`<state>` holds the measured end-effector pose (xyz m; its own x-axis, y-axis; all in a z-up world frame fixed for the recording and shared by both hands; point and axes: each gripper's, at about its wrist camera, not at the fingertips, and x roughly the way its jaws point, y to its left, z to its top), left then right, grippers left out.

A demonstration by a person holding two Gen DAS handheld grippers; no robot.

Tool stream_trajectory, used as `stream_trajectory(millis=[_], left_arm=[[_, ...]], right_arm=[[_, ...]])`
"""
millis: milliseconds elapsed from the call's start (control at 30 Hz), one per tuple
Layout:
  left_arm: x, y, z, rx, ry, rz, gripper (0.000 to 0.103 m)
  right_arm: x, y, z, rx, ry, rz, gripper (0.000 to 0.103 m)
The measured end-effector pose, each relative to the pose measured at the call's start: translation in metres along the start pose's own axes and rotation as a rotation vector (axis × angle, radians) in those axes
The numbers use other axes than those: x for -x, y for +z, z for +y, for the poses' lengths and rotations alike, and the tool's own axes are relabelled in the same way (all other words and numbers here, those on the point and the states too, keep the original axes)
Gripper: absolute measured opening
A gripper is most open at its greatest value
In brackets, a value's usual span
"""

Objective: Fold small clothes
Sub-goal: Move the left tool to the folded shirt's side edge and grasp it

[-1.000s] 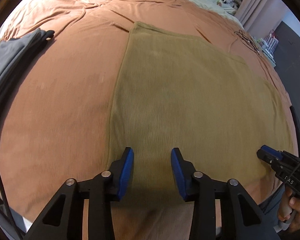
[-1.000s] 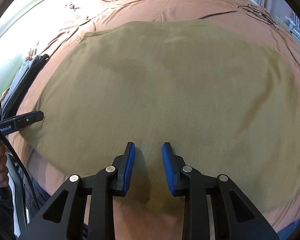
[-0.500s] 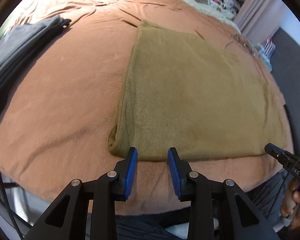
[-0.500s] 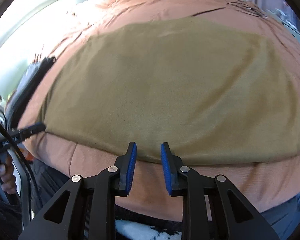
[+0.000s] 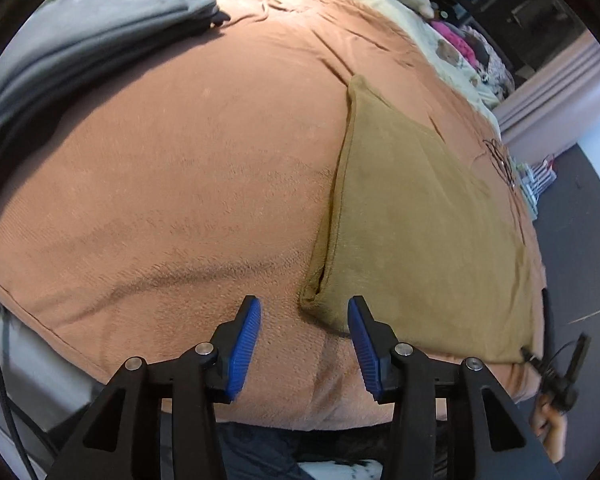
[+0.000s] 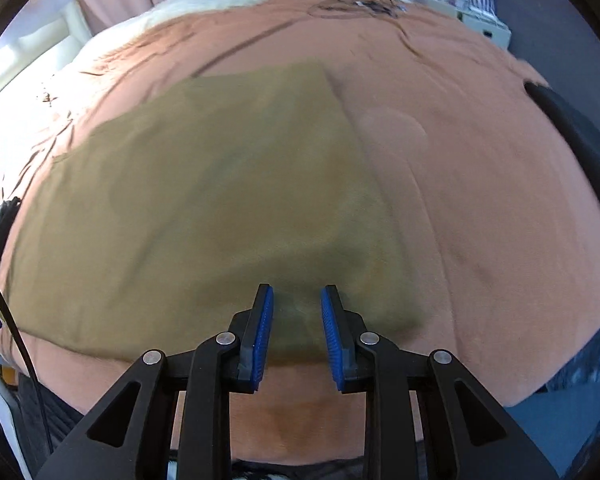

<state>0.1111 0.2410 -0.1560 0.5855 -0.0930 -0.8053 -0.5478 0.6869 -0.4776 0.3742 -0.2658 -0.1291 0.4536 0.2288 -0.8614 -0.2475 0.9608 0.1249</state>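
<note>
An olive-brown garment [image 5: 420,220] lies flat and folded on the orange-brown bedspread [image 5: 180,160]. Its near left corner, where the layers gape a little, sits between the pads of my left gripper [image 5: 303,305]. Those jaws are opening and the pads do not press on the cloth. In the right wrist view the same garment [image 6: 220,200] fills the left half. My right gripper [image 6: 297,292] hovers over the garment's near edge close to its right corner, with its jaws a narrow gap apart and nothing pinched. A hand [image 5: 548,424] holding the right gripper shows blurred at the left view's lower right.
A stack of grey folded clothes [image 5: 80,40] lies at the bed's far left. A tangle of thin black cable [image 5: 500,160] rests beyond the garment. Cream bedding with pink items [image 5: 456,40] is at the far end. The bed's near edge runs just under both grippers.
Both grippers pulled back to the bed's near edge and moved apart, the left to the garment's left corner, the right toward its right corner. The left jaws widened.
</note>
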Motion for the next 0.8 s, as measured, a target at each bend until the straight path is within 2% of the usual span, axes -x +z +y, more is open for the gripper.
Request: stream_trajectory(millis=[133,400,567,800], left_arm=[[-0.002,-0.001,-0.003,0.022,-0.039,0.009,0.048],[-0.006,-0.006,-0.002,0.07,-0.117,0.031,0.047],[-0.011,-0.009,0.005,0.103,-0.158,0.025,0.047],[-0.019,-0.005,0.011,0.125,-0.207,-0.005,0.047]], right_arm=[[-0.001,-0.016,-0.005,0.005,-0.006,0.001,0.02],[0.012,-0.016,-0.014,-0.045,-0.043,0.028,0.018],[0.033,-0.018,-0.001,-0.027,0.027,-0.022,0.018],[0.038,-0.016,0.048,0.036,0.143,-0.031,0.018]])
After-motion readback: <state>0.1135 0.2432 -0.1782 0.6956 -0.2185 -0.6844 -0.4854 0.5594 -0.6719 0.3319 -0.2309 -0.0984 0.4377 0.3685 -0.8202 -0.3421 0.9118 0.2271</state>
